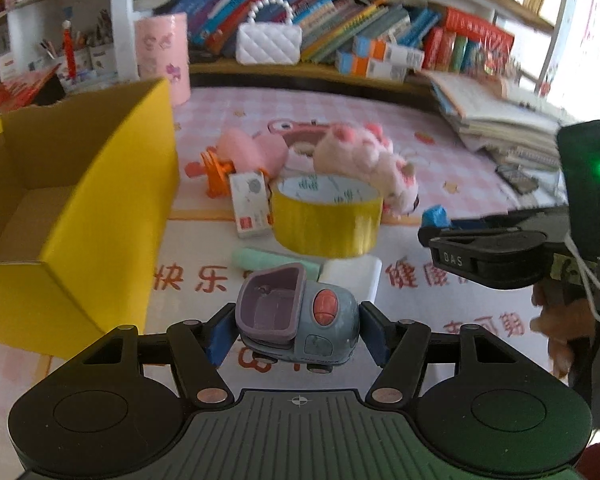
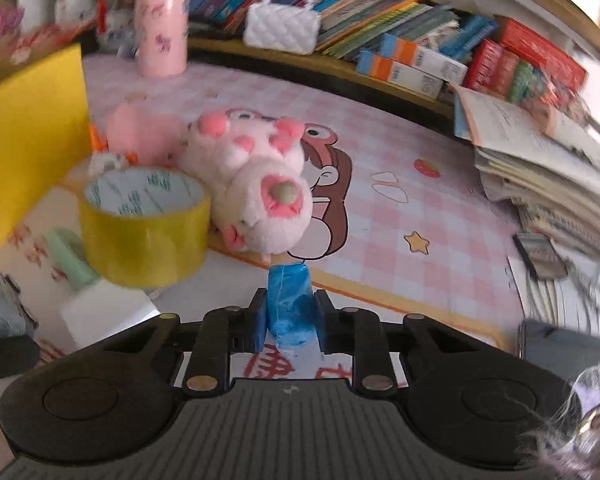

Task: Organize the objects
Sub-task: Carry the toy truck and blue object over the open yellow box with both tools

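The left tongs (image 1: 298,330) stood about half open, their blue pads pressed on both sides of one grey-blue toy car (image 1: 300,320) with a lilac open cab and a coral oval on its flank; the car sat at six o'clock in the left wrist view, low over the printed mat (image 1: 440,148). The lettering on its side was too small to read. The right tongs (image 2: 290,312) were drawn narrow and had just been closing, clamped on one small blue wrapped packet (image 2: 290,300) at six o'clock in the right wrist view. The letters "DAS" showed on the right tool's finger in the left wrist view.

Red Chinese characters, among them 快乐, ran across the mat covering the bench. At twelve o'clock from the car lay one mint-green roll (image 1: 268,260) and one white block (image 1: 354,274), then one roll of yellow tape (image 1: 326,216) with green print inside its core, touching one pink plush toy (image 1: 364,160). One white card box (image 1: 250,204) with a red mark leaned at eleven o'clock, beside an orange plastic toy (image 1: 216,172). One open yellow carton (image 1: 100,208) stood at nine o'clock.
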### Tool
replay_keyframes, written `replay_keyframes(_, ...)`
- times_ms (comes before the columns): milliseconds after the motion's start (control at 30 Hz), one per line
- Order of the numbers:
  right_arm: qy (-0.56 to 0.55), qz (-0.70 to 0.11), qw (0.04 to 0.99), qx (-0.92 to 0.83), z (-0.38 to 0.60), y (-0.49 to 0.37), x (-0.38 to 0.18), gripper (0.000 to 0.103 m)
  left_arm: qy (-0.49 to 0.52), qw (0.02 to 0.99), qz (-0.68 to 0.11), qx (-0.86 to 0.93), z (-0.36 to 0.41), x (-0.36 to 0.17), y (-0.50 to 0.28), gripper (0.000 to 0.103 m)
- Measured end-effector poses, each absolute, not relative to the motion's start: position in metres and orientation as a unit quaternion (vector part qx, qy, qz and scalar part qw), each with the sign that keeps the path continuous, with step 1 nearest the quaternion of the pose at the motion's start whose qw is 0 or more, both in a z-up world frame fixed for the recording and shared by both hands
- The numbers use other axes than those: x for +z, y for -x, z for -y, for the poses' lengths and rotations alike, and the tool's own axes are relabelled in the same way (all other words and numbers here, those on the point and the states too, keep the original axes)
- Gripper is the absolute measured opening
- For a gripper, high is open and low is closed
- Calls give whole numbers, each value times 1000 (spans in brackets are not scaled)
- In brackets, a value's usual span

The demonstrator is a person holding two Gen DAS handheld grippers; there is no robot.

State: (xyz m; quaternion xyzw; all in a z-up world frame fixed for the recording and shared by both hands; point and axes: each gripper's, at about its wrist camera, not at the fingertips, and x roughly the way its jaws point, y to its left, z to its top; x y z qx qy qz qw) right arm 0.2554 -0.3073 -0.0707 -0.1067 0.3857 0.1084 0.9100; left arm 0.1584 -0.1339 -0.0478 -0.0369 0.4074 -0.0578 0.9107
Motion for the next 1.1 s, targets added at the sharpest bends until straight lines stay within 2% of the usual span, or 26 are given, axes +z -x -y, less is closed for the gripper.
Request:
replay_keyframes(300, -20, -389, 916, 95, 294, -200, -22, 21, 51, 926, -368, -67, 105, -24, -122, 64)
replay_keyframes(667, 0, -355, 923, 147, 209, -123, 4, 21, 65, 939, -337, -27, 28, -5, -51, 64)
replay_keyframes(1100, 40, -343, 911, 226, 108, -33, 3, 21, 83, 940, -329, 20, -55, 0, 27, 64)
